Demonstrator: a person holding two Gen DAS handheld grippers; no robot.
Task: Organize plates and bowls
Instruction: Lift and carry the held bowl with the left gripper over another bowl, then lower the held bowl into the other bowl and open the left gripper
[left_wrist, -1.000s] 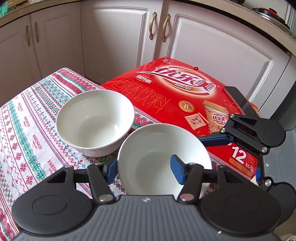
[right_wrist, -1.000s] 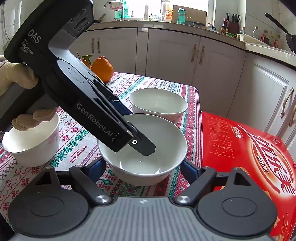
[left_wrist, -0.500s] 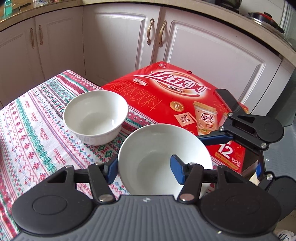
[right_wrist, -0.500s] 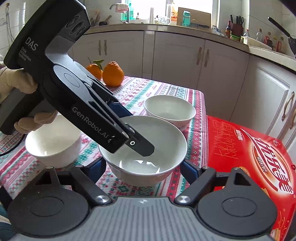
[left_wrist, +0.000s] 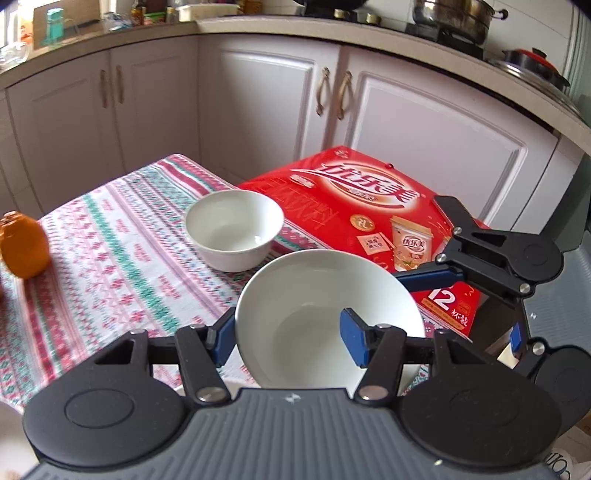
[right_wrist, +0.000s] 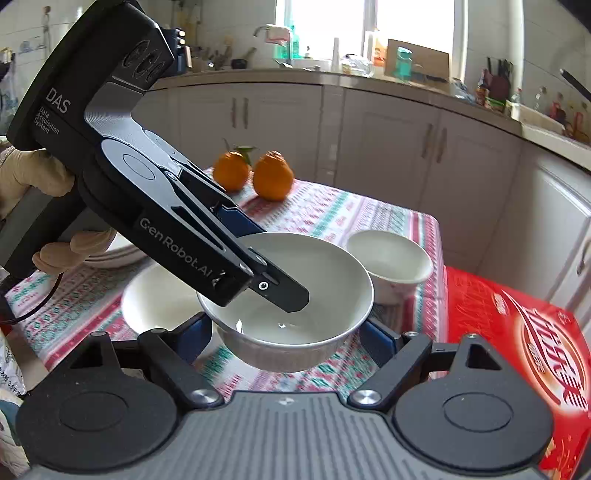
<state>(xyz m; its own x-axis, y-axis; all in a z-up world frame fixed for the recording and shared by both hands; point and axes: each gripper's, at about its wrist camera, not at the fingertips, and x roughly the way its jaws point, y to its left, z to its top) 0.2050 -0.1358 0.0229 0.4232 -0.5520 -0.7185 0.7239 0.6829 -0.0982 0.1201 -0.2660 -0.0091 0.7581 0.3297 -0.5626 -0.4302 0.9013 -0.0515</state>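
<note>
White bowl in the air, stacking step in hand.
The left gripper (left_wrist: 288, 332) pinches narrowly the rim of the white bowl (left_wrist: 325, 288), held above the tablecloth (left_wrist: 110, 266). The right gripper (right_wrist: 286, 334) stands around its sides; whether it presses, I cannot tell. Next, probably: centre it over the small bowl (left_wrist: 234, 229) and lower it level.

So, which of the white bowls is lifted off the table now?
The big bowl, held by the left tongs on its rim. The smaller bowl by the red box sits on the cloth.
</note>
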